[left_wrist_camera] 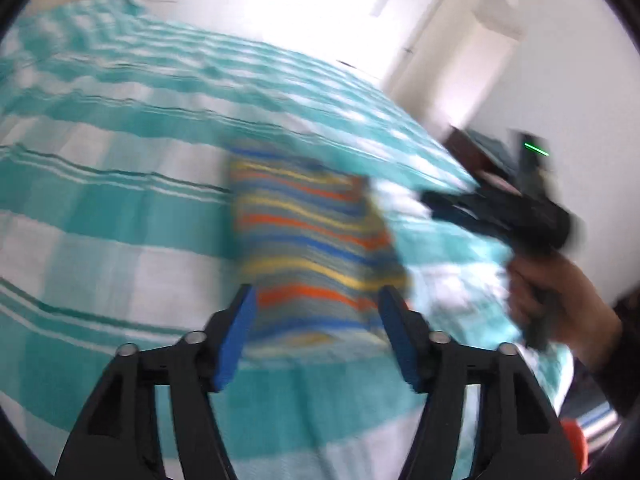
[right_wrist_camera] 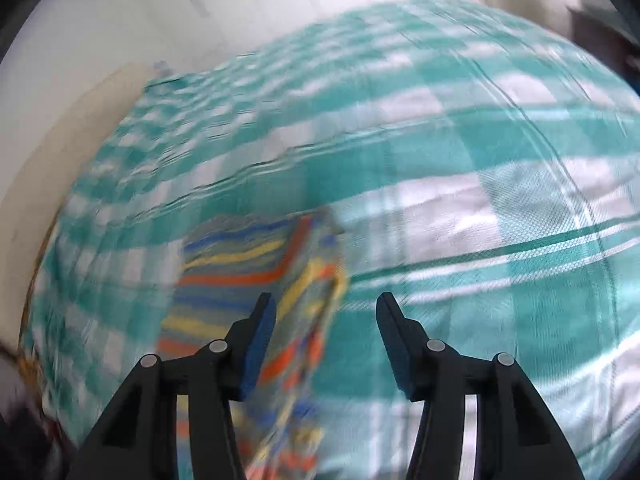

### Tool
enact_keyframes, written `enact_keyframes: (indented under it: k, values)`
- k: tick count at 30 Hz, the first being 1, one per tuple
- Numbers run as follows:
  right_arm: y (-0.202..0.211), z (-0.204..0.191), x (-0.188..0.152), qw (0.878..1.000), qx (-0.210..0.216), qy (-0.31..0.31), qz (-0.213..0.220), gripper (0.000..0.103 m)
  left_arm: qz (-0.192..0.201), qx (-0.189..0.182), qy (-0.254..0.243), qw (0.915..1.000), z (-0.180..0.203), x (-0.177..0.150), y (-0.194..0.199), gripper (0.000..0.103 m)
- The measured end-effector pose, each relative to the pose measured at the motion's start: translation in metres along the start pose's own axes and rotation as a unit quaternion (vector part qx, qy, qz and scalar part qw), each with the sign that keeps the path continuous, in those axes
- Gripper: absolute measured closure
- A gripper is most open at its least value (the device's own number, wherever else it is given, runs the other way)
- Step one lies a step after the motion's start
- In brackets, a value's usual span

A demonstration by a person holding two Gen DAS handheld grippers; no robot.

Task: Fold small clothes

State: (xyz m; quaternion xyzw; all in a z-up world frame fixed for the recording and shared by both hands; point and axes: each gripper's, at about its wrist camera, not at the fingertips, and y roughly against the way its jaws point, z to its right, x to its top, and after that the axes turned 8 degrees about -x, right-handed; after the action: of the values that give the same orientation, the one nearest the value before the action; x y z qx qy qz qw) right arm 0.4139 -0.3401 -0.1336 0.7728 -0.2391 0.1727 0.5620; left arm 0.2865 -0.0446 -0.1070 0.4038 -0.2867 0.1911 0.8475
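Motion-blurred striped garment [left_wrist_camera: 312,248], its near end cut off in the right wrist view.

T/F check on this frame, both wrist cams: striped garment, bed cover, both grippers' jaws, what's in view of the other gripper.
1. The striped garment lies on a teal and white checked bed cover. True.
2. The left gripper is clamped on the garment. False: its jaws stand apart and the blue pads press on nothing.
3. The right gripper has its jaws open. True.
4. The garment is plain red. False: it has orange, yellow and blue stripes on grey.
5. The left wrist view shows the other gripper held in a hand. True.
6. The garment lies spread flat in one layer. False: in the right wrist view a folded-over part shows stripes running another way.
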Motion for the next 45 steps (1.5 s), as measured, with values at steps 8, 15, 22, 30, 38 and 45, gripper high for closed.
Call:
enact_keyframes:
  k: [8, 15, 22, 30, 38, 45]
  values:
    - [-0.044, -0.038, -0.099, 0.976, -0.013, 0.171, -0.133, 0.082, -0.127, 0.053, -0.066, 0.9882, -0.003, -0.032, -0.062, 0.080]
    - [0.016, -0.026, -0.087, 0.986, -0.031, 0.152, -0.067, 0.084, -0.086, 0.059, -0.071, 0.9921, 0.001, -0.032, -0.018, 0.071]
    - [-0.027, -0.030, -0.117, 0.963, -0.037, 0.229, -0.133, 0.099, -0.133, 0.075, -0.089, 0.9842, -0.002, -0.031, -0.063, 0.068]
    - [0.009, 0.000, -0.068, 0.988, -0.018, 0.132, -0.079, 0.076, -0.084, 0.060, -0.036, 0.9940, -0.018, -0.017, -0.033, 0.062]
    - [-0.032, -0.027, -0.057, 0.969, -0.076, 0.208, -0.107, 0.099, -0.148, 0.073, -0.102, 0.9810, -0.004, -0.030, -0.073, 0.062]
    - [-0.015, -0.018, -0.024, 0.978, -0.051, 0.182, -0.091, 0.084, -0.088, 0.072, -0.087, 0.9897, -0.001, -0.010, -0.041, 0.041]
